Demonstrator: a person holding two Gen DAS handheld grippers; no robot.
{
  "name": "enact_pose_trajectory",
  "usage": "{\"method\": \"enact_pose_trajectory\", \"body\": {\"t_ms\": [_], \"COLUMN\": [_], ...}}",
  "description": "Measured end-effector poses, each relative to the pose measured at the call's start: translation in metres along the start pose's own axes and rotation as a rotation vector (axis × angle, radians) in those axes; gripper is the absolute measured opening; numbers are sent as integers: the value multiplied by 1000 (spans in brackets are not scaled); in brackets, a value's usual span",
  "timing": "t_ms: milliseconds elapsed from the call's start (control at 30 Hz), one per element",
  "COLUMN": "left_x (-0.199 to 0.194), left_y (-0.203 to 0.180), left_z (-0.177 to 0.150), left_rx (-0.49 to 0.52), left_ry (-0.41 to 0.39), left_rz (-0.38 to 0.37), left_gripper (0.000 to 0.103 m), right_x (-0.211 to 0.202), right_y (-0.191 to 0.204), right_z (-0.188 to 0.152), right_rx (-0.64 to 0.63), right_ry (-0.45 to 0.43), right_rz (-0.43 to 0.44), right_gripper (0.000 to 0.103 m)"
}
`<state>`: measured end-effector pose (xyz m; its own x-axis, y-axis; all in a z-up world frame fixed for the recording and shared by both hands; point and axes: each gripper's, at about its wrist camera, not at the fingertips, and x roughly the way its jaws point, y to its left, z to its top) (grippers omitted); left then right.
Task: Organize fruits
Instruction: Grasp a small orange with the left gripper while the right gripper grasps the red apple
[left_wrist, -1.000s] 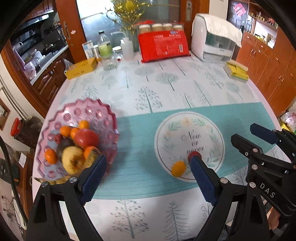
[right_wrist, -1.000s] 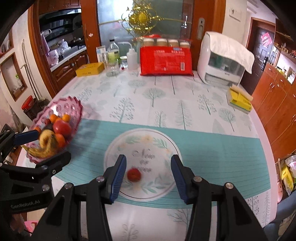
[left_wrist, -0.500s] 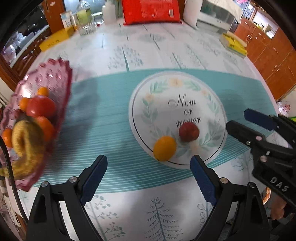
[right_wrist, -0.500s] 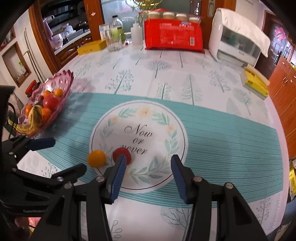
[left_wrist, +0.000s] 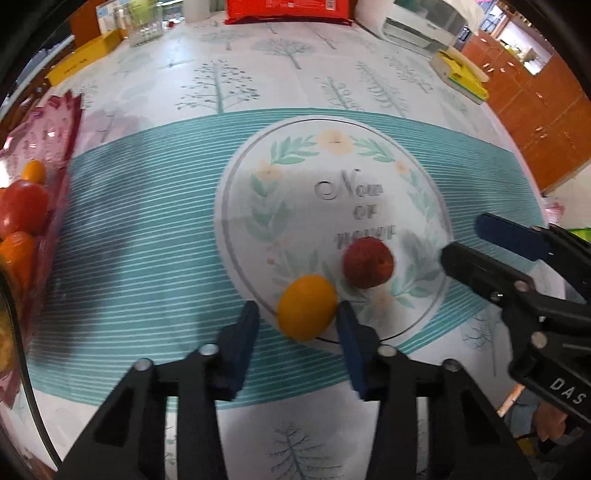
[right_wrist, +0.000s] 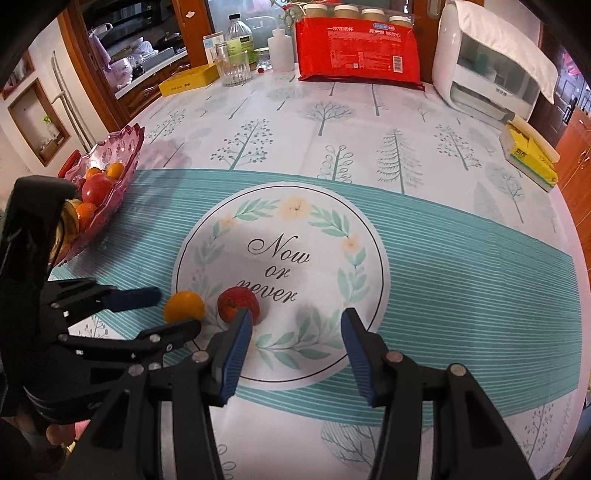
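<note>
A small orange fruit (left_wrist: 306, 308) and a red fruit (left_wrist: 367, 262) lie side by side on the round "Now or never" print of the tablecloth. My left gripper (left_wrist: 297, 306) points steeply down with the orange between its blue pads. Its jaws are closing; the right pad touches the fruit and a narrow gap shows at the left pad. My right gripper (right_wrist: 295, 332) stands open and holds nothing; the red fruit (right_wrist: 238, 304) sits just past its left fingertip. A pink glass bowl (right_wrist: 125, 147) with several fruits stands at the table's left edge.
Along the far edge of the table are a red package (right_wrist: 358, 40), a white appliance (right_wrist: 491, 62), bottles with a glass (right_wrist: 236, 62) and a yellow box (right_wrist: 188, 79). A yellow tissue pack (right_wrist: 532, 155) lies at the right edge. Wooden cabinets stand beyond the table.
Both grippers have sunk toward the table and tilted down. The left jaws, wide before, have narrowed around the orange fruit. The right jaws keep the same width.
</note>
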<state>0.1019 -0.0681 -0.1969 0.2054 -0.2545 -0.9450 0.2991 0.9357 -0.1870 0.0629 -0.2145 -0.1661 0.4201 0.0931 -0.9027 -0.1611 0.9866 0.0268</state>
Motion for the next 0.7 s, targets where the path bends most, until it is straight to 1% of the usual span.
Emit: {"method": "enact_pose_trajectory", "body": {"t_ms": [67, 167, 500, 700], "left_x": [2, 4, -7, -16], "left_y": [-4, -7, 22, 31], "left_z": [1, 2, -2, -7], "left_rx": [12, 23, -64, -82], "left_ry": [-3, -9, -20, -35], "left_rz": [-7, 9, 33, 32], "left_gripper": [30, 29, 29, 29], "right_x": [1, 5, 20, 36], "right_y": [0, 2, 19, 26], "right_z": [1, 3, 5, 9], "right_rx": [-4, -14, -59, -63], "right_ry": [2, 10, 54, 92], "right_rz": [8, 24, 80, 95], "right_gripper": [51, 51, 51, 51]}}
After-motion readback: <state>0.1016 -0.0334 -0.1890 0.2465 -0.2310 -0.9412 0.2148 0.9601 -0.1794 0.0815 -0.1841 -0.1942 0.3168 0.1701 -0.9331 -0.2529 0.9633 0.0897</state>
